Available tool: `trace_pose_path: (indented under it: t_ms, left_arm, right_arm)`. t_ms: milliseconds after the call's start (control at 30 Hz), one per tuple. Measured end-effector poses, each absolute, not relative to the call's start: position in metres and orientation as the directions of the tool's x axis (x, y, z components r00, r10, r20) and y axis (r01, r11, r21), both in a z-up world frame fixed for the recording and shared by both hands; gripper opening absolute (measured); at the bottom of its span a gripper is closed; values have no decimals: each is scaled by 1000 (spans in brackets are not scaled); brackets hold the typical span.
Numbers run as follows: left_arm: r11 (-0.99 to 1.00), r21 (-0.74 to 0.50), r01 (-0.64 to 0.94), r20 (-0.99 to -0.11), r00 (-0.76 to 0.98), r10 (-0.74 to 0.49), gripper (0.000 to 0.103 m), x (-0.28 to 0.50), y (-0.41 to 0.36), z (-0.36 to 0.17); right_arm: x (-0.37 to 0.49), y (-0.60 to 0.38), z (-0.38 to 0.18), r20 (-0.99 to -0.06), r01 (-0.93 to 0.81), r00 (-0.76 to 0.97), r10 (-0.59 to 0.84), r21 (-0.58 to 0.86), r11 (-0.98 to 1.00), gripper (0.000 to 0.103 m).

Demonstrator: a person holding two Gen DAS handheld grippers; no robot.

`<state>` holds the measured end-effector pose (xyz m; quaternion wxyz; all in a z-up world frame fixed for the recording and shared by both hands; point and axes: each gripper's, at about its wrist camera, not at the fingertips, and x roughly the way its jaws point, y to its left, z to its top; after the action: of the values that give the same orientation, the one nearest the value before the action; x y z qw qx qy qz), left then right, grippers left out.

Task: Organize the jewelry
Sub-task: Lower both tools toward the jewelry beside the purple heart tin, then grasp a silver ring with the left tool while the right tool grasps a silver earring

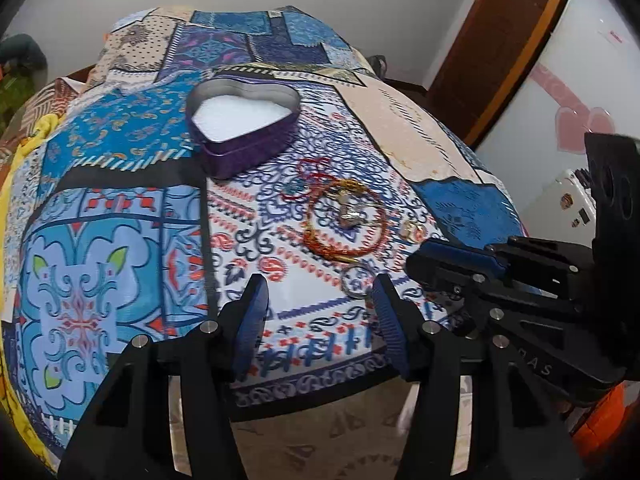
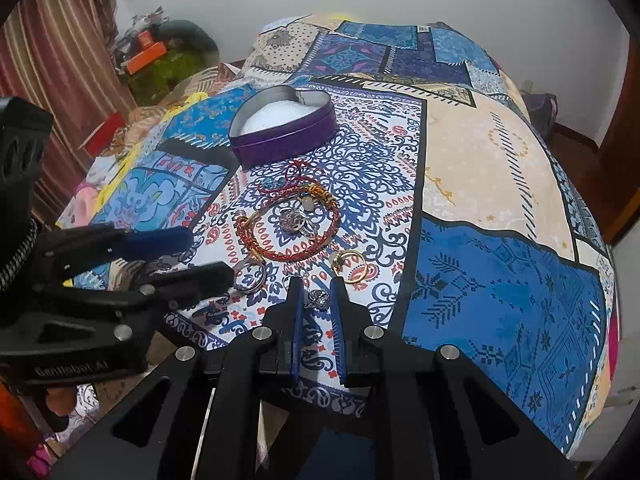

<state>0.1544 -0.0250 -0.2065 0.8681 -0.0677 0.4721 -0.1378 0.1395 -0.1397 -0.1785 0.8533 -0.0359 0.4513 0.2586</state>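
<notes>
A purple heart-shaped tin with white padding stands open on the patterned bedspread; it also shows in the right wrist view. In front of it lie a red-and-gold cord bracelet, a silver ring pendant, a red string bracelet, gold rings and a silver ring. My right gripper is shut on a small silver ornate ring just above the cloth. My left gripper is open and empty, near the silver ring. The right gripper shows at the right of the left wrist view.
The patchwork bedspread covers the bed, whose front edge drops to a patterned floor. A wooden door and white appliance stand to the right. Clutter and striped curtains are at the left.
</notes>
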Motion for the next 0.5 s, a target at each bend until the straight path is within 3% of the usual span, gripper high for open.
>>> trace_pose_path:
  t_ms: [200, 400, 467, 500]
  left_arm:
    - [948, -238, 211, -798, 515, -315, 53, 157, -35, -207]
    - [945, -231, 231, -800, 508, -319, 32, 162, -41, -211]
    - [944, -222, 243, -801, 507, -319, 21, 161, -43, -211]
    - [945, -216, 244, -800, 511, -315, 21, 161, -44, -211]
  right_arm:
    - [140, -147, -175, -786, -448, 467, 404, 183, 875, 12]
    - [138, -151, -169, -777, -437, 485, 401, 181, 881, 12]
    - [138, -151, -167, -775, -436, 490, 400, 180, 882, 12]
    - [138, -151, -167, -773, -434, 492, 400, 180, 882, 12]
